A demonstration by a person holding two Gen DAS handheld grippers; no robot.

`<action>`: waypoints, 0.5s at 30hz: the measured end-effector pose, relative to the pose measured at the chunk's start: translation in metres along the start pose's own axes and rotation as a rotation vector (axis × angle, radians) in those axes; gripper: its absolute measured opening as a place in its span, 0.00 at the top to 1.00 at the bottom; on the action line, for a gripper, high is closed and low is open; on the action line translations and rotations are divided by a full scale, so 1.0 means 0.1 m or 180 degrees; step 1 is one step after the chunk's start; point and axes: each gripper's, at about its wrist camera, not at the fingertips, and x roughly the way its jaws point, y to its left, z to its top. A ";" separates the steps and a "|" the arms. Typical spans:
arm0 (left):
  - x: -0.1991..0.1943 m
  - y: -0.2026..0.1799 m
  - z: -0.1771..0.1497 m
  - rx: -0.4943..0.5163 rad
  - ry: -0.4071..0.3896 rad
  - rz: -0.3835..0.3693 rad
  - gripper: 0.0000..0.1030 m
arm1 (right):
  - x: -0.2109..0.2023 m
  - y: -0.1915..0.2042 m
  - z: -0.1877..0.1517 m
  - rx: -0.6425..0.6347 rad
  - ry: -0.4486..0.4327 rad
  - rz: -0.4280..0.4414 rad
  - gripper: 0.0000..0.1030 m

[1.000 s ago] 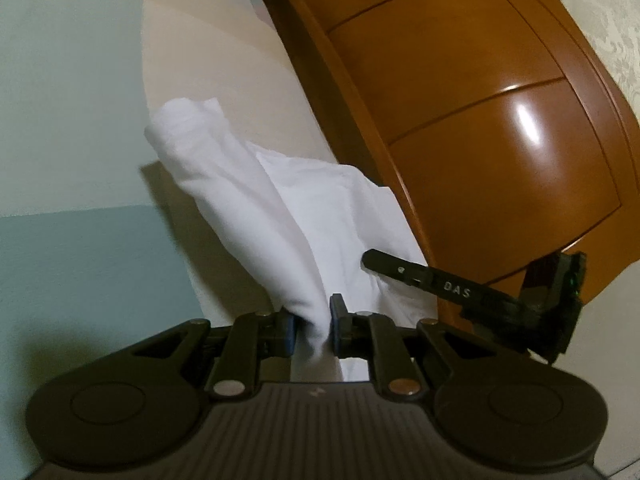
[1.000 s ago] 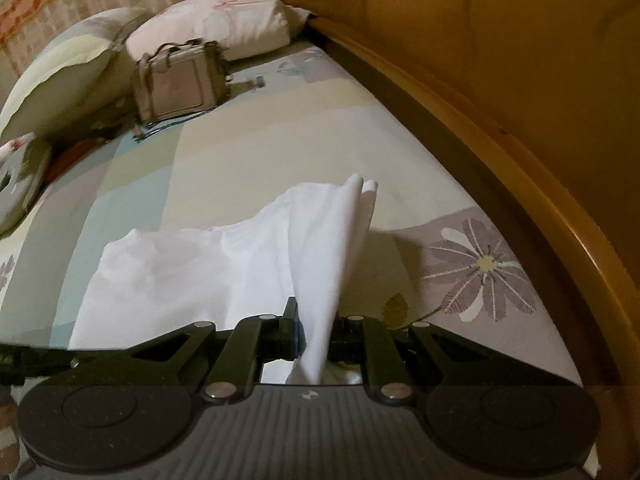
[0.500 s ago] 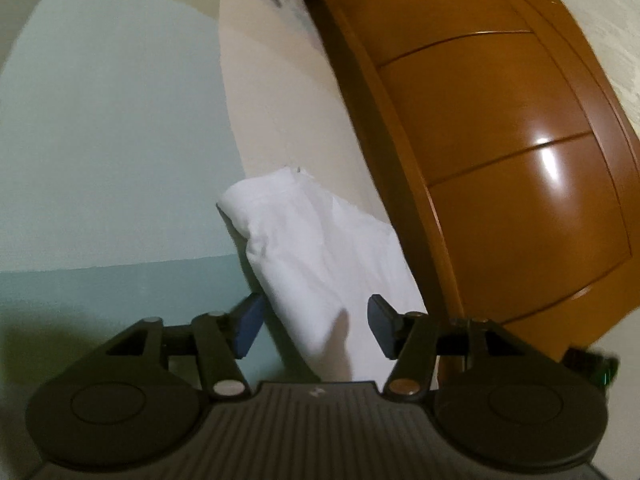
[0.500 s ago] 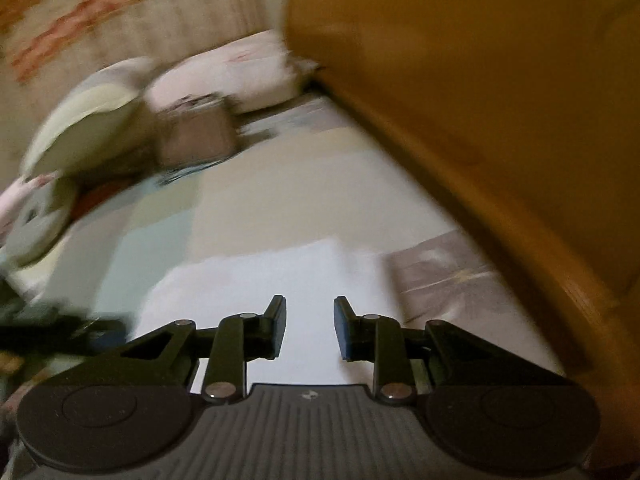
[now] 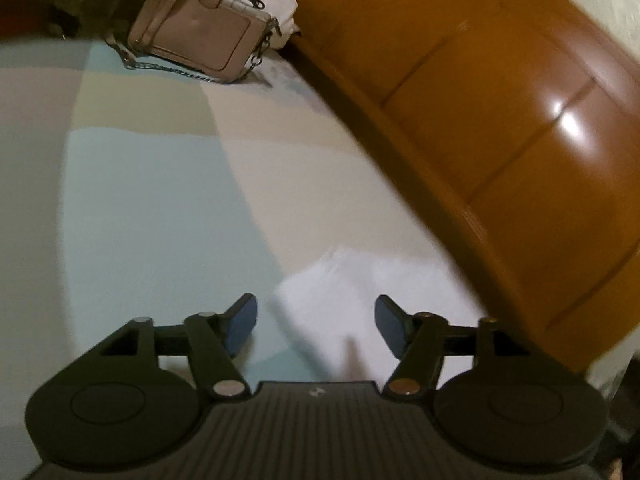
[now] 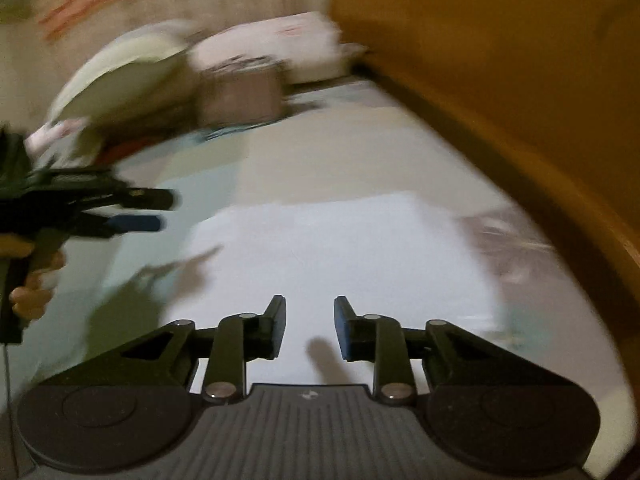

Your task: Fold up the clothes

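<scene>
right wrist view: both tongs (image 6: pixel 310 328) (image 5: pixel 316 328) just opened, empty, above flat, smooth white cloth (image 6: pixel 340 248).

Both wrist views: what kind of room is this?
Most likely a bedroom: the white garment lies on a bed sheet of pastel patches, beside a glossy wooden headboard, with pillows and a pink handbag further up.

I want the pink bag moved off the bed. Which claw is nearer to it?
Left, by my reading. The left claw sits farther up the bed toward the pink bag; the right claw hangs back over the white garment.
</scene>
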 end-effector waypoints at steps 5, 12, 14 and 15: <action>-0.38 -0.04 -0.32 0.0783 0.0196 0.0516 0.18 | 0.23 0.42 -0.26 -0.0397 0.0067 -0.0128 0.65; -1.05 0.08 -0.97 0.1141 -0.0094 0.0906 0.07 | 0.18 0.42 0.13 -0.0260 -0.0248 -0.0196 0.57; -1.18 0.14 -1.13 0.1046 -0.0145 0.1007 0.07 | 0.37 0.40 0.24 -0.0193 -0.0246 -0.0302 0.56; -1.26 0.16 -1.21 0.1011 -0.0173 0.1069 0.07 | 0.50 0.39 0.27 -0.0172 -0.0212 -0.0375 0.55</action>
